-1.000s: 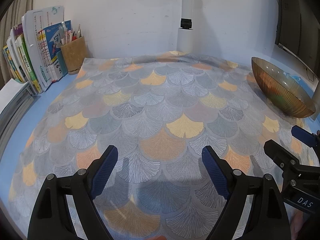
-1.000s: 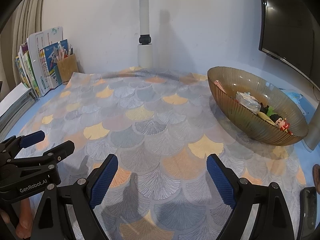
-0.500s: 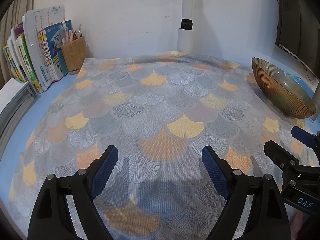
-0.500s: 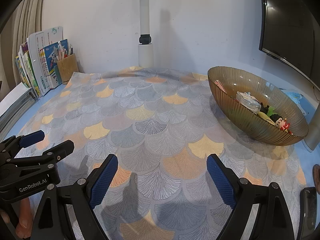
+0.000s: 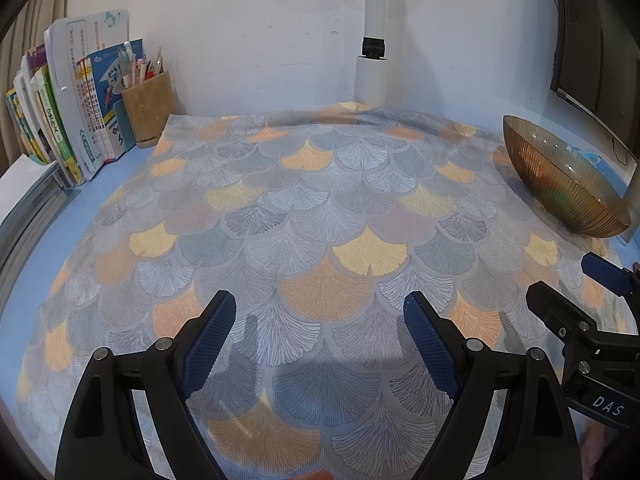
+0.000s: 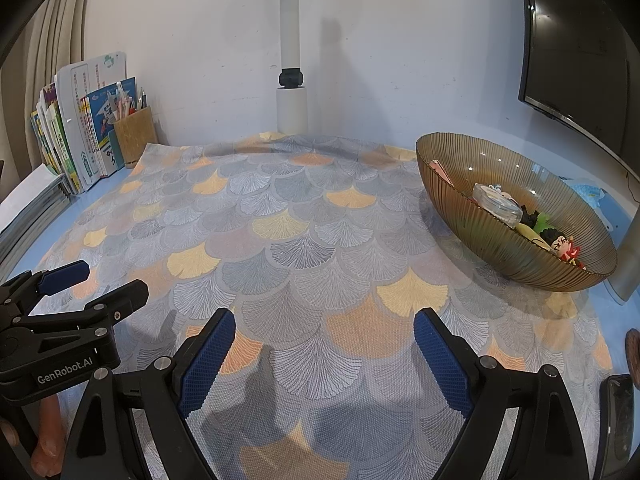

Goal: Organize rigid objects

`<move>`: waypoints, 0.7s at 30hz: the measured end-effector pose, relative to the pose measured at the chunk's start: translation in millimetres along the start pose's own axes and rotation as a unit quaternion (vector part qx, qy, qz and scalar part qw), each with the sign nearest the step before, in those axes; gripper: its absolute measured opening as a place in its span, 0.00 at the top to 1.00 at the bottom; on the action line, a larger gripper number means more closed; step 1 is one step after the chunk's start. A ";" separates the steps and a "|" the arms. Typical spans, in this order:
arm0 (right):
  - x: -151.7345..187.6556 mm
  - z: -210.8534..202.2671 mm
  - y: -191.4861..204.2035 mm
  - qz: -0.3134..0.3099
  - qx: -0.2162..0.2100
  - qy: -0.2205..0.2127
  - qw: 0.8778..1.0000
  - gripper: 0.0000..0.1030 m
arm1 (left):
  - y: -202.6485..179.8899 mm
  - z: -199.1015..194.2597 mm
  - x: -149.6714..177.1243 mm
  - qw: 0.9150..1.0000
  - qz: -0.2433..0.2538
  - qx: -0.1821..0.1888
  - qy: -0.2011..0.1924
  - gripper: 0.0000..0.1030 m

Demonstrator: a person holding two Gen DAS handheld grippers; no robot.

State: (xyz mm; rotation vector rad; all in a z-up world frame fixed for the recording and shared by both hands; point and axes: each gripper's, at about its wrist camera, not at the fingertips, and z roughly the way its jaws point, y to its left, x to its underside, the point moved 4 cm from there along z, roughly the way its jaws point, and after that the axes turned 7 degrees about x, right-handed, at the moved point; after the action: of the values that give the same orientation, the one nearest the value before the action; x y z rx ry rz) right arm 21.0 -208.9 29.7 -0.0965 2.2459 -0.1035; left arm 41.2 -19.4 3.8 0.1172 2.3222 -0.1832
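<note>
A ribbed amber glass bowl (image 6: 480, 240) stands at the right of the fan-patterned cloth (image 6: 300, 240). Inside it lie a clear round container (image 6: 496, 202), a green piece (image 6: 544, 222) and a small red-and-black figurine (image 6: 564, 246). In the left wrist view the bowl (image 5: 560, 184) shows only its outer wall. My right gripper (image 6: 324, 320) hangs open over bare cloth, well short of the bowl. My left gripper (image 5: 320, 320) is open too, with only cloth (image 5: 320, 200) between its blue pads. Each gripper shows in the other's view: left gripper (image 6: 112, 278), right gripper (image 5: 560, 276).
Books (image 5: 60, 120) and a wooden pen holder (image 5: 146, 108) line the back left. A white post (image 5: 370, 76) stands against the wall. A dark monitor (image 6: 580, 60) hangs at the right. A dark flat object (image 6: 618, 420) lies at the near right edge.
</note>
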 end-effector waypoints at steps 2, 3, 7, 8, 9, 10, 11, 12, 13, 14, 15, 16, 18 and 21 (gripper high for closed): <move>-0.1 0.0 0.0 0.000 0.000 0.000 1.000 0.13 | 0.2 -0.1 -0.1 1.000 0.000 0.000 0.000 0.17; -0.1 0.0 0.1 0.000 0.000 0.000 1.000 0.13 | 0.2 -0.1 -0.1 1.000 -0.001 0.000 0.000 0.17; -0.2 -0.2 0.2 0.000 0.000 0.001 1.000 0.12 | 0.7 0.3 -0.4 1.000 0.000 0.001 0.000 0.17; 0.0 -0.1 0.3 0.000 0.000 0.001 1.000 0.12 | 0.7 0.3 -0.4 1.000 0.000 0.001 0.000 0.17; -0.2 -0.3 0.2 0.000 0.000 0.001 1.000 0.12 | 0.6 0.2 -0.3 1.000 0.000 0.001 0.000 0.17; -0.2 -0.4 0.3 0.000 0.000 0.001 1.000 0.12 | 0.6 0.2 -0.3 1.000 0.000 0.001 0.000 0.17; -0.3 -0.6 0.4 0.000 0.000 0.001 1.000 0.12 | 0.5 0.2 -0.2 1.000 0.000 0.002 0.000 0.17; -0.3 -0.6 0.5 0.000 0.000 0.001 1.000 0.12 | 0.4 0.2 -0.1 1.000 0.000 0.002 0.000 0.17; -0.3 -0.6 0.6 0.000 0.001 0.001 1.000 0.12 | 0.3 0.3 0.0 1.000 -0.001 0.002 0.000 0.17; -0.2 -0.6 0.7 0.000 0.001 0.001 1.000 0.12 | 0.5 0.0 0.1 1.000 -0.001 0.001 0.001 0.17; -0.1 -0.7 0.9 0.000 0.001 0.002 1.000 0.12 | 0.4 0.0 0.0 1.000 -0.001 0.001 0.002 0.17; 0.0 -0.2 1.0 -0.001 0.000 0.002 1.000 0.12 | 0.1 -0.3 -0.1 1.000 0.000 0.001 0.001 0.17; 0.4 0.2 0.9 -0.002 0.000 0.002 1.000 0.12 | 0.4 -0.5 -0.4 1.000 0.000 0.001 0.001 0.17; 0.4 0.1 1.0 -0.002 0.000 0.002 1.000 0.12 | 0.1 -0.6 -0.1 1.000 -0.001 0.001 0.001 0.17</move>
State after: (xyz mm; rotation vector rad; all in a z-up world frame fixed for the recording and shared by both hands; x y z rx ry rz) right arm 20.8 -207.9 29.2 -0.1002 2.2496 -0.1055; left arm 40.8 -19.2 4.3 0.1168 2.3239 -0.1874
